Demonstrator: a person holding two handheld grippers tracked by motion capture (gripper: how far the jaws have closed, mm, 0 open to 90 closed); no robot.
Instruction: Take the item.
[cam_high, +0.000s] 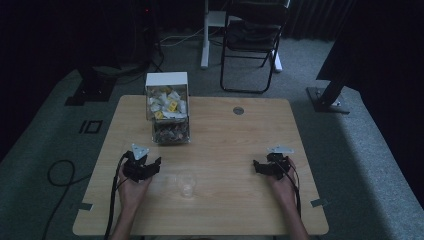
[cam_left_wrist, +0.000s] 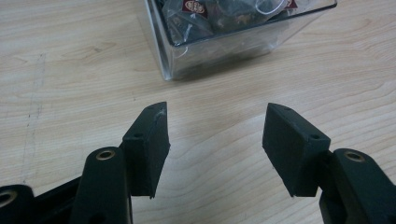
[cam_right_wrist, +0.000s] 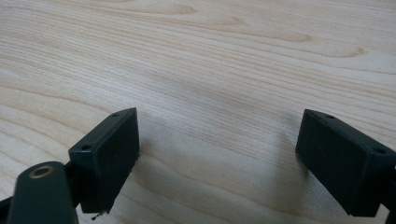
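Folding chair (cam_high: 250, 45) beyond table (cam_high: 230, 150); black cable (cam_high: 60, 175) on floor, left.

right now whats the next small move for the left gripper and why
Probably ease the left gripper forward toward the clear box of dark wrapped packets. Its jaws stand open with only bare table between them, and the box's open front lies just ahead. The right gripper rests open, apart from everything.
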